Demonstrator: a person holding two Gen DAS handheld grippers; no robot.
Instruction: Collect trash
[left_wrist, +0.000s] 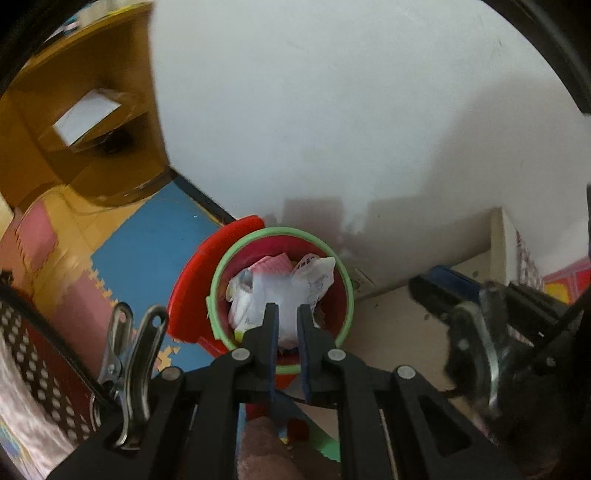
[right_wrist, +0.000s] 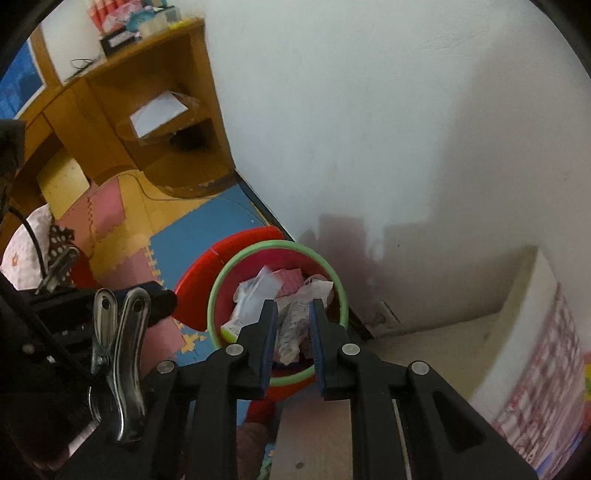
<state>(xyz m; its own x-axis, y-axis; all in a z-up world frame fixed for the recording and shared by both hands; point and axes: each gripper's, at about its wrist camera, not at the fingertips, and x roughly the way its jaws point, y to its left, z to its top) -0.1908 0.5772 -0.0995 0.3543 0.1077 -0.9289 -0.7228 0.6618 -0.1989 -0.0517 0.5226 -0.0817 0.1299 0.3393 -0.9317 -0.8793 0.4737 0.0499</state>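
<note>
Red bin (left_wrist: 332, 254) with green rim, stuffed with crumpled paper trash (left_wrist: 280, 291), stands on the foam-mat floor (left_wrist: 147, 254) against the white wall (left_wrist: 332, 110). We see both tongs poised above it: left tongs (left_wrist: 287, 321) clenched, nothing visibly gripped; right tongs (right_wrist: 293, 317) slightly parted (whether they pinch a paper we cannot tell). Wooden desk (right_wrist: 155, 110) stands beyond.

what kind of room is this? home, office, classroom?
Probably a child's playroom or a nursery-type room, though I can't be sure. Signs: interlocking foam floor mats in blue, pink and yellow, a wooden desk with shelves by the white wall, and a red bin with a green rim full of paper trash.
</note>
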